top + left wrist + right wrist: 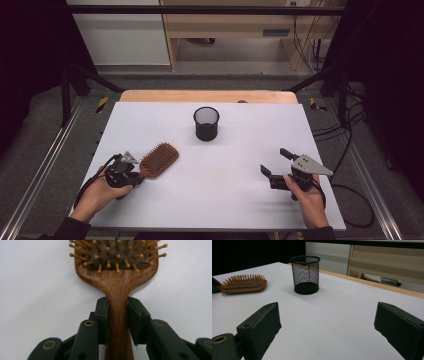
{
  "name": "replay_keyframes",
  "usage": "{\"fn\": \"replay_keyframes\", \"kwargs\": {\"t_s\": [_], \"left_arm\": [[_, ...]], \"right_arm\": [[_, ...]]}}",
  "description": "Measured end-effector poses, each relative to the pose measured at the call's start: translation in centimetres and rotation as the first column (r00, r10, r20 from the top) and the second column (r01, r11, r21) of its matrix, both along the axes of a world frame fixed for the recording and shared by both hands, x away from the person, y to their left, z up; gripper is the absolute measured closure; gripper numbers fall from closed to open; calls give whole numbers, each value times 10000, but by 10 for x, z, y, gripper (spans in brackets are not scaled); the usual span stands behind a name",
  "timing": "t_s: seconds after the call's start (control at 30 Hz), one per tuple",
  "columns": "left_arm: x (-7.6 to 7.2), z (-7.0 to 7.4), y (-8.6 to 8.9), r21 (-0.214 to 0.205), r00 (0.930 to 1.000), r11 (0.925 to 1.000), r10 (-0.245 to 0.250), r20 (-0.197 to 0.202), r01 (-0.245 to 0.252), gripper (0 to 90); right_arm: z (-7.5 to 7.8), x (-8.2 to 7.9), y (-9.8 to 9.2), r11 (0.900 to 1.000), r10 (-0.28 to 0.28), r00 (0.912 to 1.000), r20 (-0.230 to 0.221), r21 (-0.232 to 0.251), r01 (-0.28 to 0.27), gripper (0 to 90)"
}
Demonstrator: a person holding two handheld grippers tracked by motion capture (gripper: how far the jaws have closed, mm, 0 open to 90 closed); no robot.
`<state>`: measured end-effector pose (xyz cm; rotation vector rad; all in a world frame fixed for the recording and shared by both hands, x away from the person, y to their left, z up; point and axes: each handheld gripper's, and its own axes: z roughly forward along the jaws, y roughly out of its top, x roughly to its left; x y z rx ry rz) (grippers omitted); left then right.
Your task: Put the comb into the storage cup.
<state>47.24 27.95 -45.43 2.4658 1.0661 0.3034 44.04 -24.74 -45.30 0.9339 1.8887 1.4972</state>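
One hairbrush (117,277), one mesh cup (206,123). Left gripper (118,315) pinches the brush handle, head at 12 o'clock; right gripper (327,322) jaws spread.

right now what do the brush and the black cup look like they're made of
Hairbrush: looks like wood, reddish-brown with visible grain and a smooth sheen; the bristles look like wooden pins with rounded tips.
Black cup: likely metal wire mesh, matte black; you can see through its wall.

Black gripper (275,162), grey plate, brass rivets; sleeves seemingly dark.
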Motion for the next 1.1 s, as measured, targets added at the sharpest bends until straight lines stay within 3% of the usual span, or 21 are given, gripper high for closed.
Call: {"fn": "replay_keyframes", "kwargs": {"t_s": [0.2, 0.43, 0.63, 0.8, 1.1], "left_arm": [[1, 0, 0, 32, 10000, 10000, -62, -60, 62, 712], [6, 2, -4, 367, 9989, 9989, -291, -361, 305, 699], [7, 3, -4, 345, 9987, 9991, -232, -452, 247, 712], [7, 3, -7, 577, 9987, 9979, -255, -433, 279, 725], [4, 3, -4, 296, 9995, 9991, -284, -147, 288, 727]], "right_arm": [[0, 0, 0, 10000, -5, 10000, -34, 2, 5, 67], [-1, 1, 0, 10000, -1, 10000, -75, 19, 1, 66], [-2, 1, 1, 10000, 33, 9999, -144, 10, -33, 66], [-2, 1, 1, 10000, 6, 9999, -156, 23, -5, 66], [-2, 1, 1, 10000, 6, 9999, -155, 28, -5, 66]]}}
